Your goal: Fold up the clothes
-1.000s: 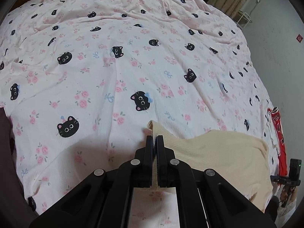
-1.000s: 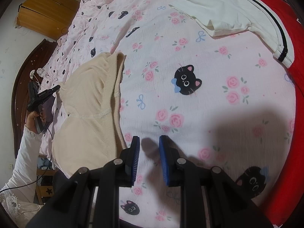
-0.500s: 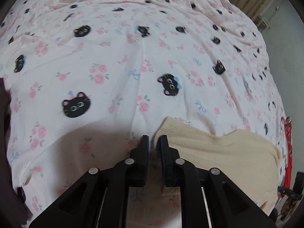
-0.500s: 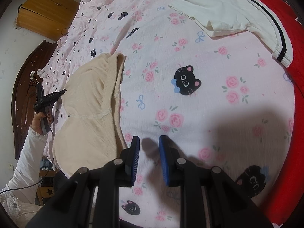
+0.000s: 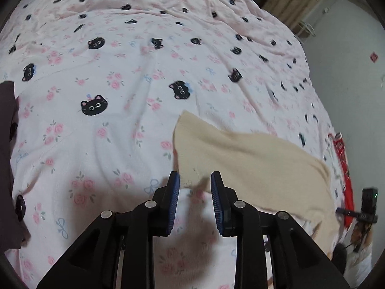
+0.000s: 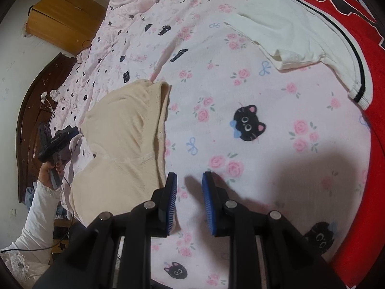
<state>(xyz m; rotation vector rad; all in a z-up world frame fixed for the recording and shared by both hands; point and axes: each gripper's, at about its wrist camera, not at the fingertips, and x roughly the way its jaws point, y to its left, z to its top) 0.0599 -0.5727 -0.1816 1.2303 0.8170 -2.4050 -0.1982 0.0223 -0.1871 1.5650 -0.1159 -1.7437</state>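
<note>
A cream knit garment [image 5: 250, 161] lies folded on the pink cat-print bedsheet [image 5: 101, 130], also seen as the cream garment [image 6: 120, 132] in the right wrist view. My left gripper [image 5: 195, 177] is open just above the garment's near edge, nothing between its fingers. My right gripper [image 6: 189, 177] is open over bare bedsheet [image 6: 240, 149], just right of the cream garment's edge. A red and white jersey [image 6: 336, 31] lies spread at the upper right of the right wrist view.
A dark brown cloth [image 5: 7, 159] sits at the left edge of the bed. A wooden cabinet [image 6: 62, 16] and dark headboard [image 6: 26, 110] stand beyond the bed. A person's hand [image 6: 50, 171] in a white sleeve holds the other gripper. A grey wall [image 5: 349, 77] lies to the right.
My left gripper went from shut on the cream garment's edge to open and let it go, drawing back slightly. The right gripper has stayed open in the same place.
</note>
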